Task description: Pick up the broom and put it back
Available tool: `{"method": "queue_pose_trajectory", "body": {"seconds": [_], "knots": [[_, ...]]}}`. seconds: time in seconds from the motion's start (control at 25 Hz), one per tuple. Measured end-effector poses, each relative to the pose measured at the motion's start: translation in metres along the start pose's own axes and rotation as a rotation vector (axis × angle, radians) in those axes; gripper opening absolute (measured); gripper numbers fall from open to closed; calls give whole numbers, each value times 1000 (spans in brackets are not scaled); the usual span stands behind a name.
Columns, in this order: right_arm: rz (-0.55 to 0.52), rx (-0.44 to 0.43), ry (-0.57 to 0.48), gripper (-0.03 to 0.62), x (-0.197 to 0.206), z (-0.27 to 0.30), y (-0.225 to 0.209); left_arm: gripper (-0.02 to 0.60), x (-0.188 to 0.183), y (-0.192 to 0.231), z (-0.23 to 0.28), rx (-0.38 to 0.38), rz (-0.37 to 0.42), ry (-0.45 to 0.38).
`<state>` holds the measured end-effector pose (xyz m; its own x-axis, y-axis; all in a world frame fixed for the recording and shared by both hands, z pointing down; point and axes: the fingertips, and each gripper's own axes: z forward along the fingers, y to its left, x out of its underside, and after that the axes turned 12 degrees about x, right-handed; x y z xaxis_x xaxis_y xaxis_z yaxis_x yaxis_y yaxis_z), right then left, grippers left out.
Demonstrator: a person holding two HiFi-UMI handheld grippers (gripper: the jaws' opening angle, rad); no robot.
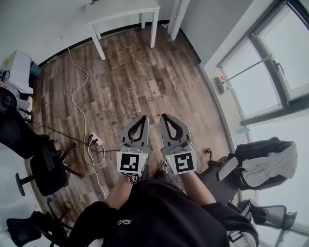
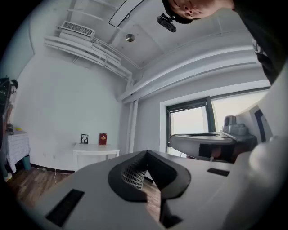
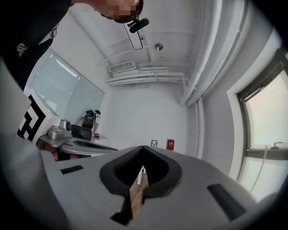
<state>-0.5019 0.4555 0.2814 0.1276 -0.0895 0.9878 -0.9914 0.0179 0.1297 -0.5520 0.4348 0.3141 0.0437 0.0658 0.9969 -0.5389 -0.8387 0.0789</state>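
The left hand-held gripper (image 1: 144, 118) has its jaws pressed together at the tips with nothing between them. Its own view (image 2: 146, 152) shows the two grey jaws meeting in a point above a dark hollow. The right hand-held gripper (image 1: 164, 116) is likewise closed and empty, its tips meeting in the right gripper view (image 3: 143, 147). The two are held side by side, just apart, pointing level over the wooden floor (image 1: 135, 82). Each carries a marker cube (image 1: 132, 163) with a black-and-white square pattern facing up, and no readable lettering. Behind them are the person's black sleeves (image 1: 120, 193); a small white logo (image 1: 124, 222) on the dark clothing is too small to read.

A white cable (image 1: 77, 91) trails across the floor to a power strip (image 1: 95, 140) left of the grippers. Black office chairs (image 1: 46, 169) stand at the left edge, and another chair with a pale garment (image 1: 270, 161) draped over it stands at the right, under the window (image 1: 280, 58).

At the far wall stands a white surface (image 1: 120, 9). On it, seen from the left gripper view, are a small framed picture (image 2: 84, 139) and a red card (image 2: 103, 138) with gold print that cannot be read. An air-conditioning unit (image 2: 77, 29) is mounted high on that wall.

No view shows the broom.
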Motion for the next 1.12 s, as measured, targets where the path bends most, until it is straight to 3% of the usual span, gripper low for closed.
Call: {"method": "queue_pose_trajectory", "body": {"seconds": [0.32, 0.44, 0.64, 0.88, 1.12], "knots": [[-24, 21, 14, 21, 8, 31, 33, 0, 3, 45, -8, 53, -22, -8], [-46, 14, 70, 21, 18, 50, 51, 0, 6, 66, -11, 49, -47, -6], [-39, -6, 55, 21, 15, 79, 64, 0, 11, 85, -7, 43, -61, 4], [15, -37, 26, 21, 15, 126, 61, 0, 25, 117, 13, 1, -59, 43], [49, -39, 21, 21, 29, 180, 18, 0, 22, 144, 80, -4, -31, 68]]}}
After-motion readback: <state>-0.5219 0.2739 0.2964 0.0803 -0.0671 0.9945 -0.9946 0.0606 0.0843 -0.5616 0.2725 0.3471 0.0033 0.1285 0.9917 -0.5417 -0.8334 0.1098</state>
